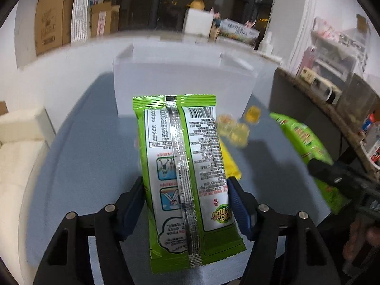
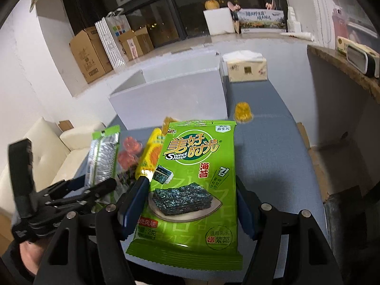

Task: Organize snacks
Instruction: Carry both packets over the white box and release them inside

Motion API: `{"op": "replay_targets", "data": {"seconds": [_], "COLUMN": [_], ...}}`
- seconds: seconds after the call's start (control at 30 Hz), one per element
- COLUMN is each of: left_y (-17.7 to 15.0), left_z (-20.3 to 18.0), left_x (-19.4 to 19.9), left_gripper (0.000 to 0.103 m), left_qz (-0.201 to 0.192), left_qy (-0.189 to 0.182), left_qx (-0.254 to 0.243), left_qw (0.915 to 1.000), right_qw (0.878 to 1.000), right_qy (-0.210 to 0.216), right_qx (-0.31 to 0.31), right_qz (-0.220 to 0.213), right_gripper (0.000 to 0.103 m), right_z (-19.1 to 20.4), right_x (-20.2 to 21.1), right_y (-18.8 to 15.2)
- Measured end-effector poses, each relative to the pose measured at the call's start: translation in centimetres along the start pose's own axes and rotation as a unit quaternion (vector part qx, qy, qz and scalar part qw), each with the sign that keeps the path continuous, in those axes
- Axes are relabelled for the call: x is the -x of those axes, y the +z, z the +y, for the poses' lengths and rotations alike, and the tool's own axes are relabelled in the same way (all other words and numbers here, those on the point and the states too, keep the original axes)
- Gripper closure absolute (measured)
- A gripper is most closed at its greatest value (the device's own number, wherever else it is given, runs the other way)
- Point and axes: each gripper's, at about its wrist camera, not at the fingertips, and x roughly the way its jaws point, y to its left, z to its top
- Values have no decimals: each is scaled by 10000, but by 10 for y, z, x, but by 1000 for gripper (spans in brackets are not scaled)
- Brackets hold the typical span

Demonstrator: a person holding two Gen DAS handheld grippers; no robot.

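My left gripper (image 1: 185,190) is shut on a green seaweed packet (image 1: 180,156), held back side up above the blue table, its blue pads pressing both long edges. My right gripper (image 2: 190,192) is shut on a second green seaweed packet (image 2: 197,178), printed front up. Each gripper shows in the other's view: the right gripper (image 1: 315,168) with its packet (image 1: 304,140) at the right edge, the left gripper (image 2: 99,182) with its packet (image 2: 102,156) at the left. An open white box (image 1: 185,83) (image 2: 171,95) stands just beyond both packets.
Yellow jelly cups (image 1: 235,130) (image 2: 243,111), orange jelly cups (image 2: 129,152) and a yellow snack stick (image 2: 149,154) lie on the blue table (image 2: 266,147) in front of the box. A tissue pack (image 2: 247,67) sits behind the box. A cream sofa (image 1: 19,147) is left, a counter (image 2: 344,71) right.
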Motion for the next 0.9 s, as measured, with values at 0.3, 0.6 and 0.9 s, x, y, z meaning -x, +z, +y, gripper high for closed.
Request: {"op": "replay_targets", "data": {"seconds": [0.3, 0.6, 0.9], "left_y": [100, 216, 228], "left_z": [17, 38, 56], "left_x": [9, -63, -133], "left_gripper": [31, 31, 0], "left_qz": [-629, -555, 147], "left_qy": [-136, -362, -234], "left_qx": [-104, -112, -14], "left_qw": [9979, 9977, 9996], "right_qw": [9976, 9969, 9996], "right_qy": [88, 330, -61], "right_qx": [257, 384, 112], "right_qz": [-633, -600, -259], "right_gripper": [30, 30, 5], "right_z": [12, 28, -1], "right_x": [-3, -85, -141], "right_y": [82, 200, 224]}}
